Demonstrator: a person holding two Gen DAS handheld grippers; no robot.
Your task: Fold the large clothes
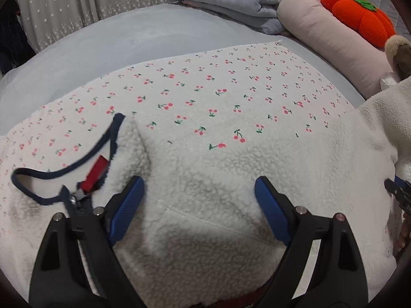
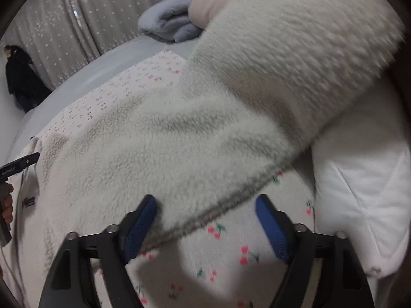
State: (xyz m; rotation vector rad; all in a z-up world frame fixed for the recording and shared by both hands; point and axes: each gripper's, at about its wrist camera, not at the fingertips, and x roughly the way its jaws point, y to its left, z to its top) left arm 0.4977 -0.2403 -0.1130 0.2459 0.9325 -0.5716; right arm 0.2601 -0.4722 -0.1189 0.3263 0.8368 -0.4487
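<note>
bed [image 1: 102, 48] | left view: zipper [image 1: 77, 195] | right view: pillow [image 2: 359, 179]

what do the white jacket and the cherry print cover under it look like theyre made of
White jacket: looks like sherpa-style fleece, matte, with a curly, nubbly pile and navy trim at the collar. Cherry print cover: seems a flatter, short-nap plush or flannel, with fine fuzz and printed cherries; exact fibre unclear for both.

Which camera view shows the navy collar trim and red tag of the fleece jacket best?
The left wrist view: the navy collar trim and red tag lie unhidden beside the left gripper. In the right wrist view the collar end sits small at the left edge; the tag cannot be made out.
</note>
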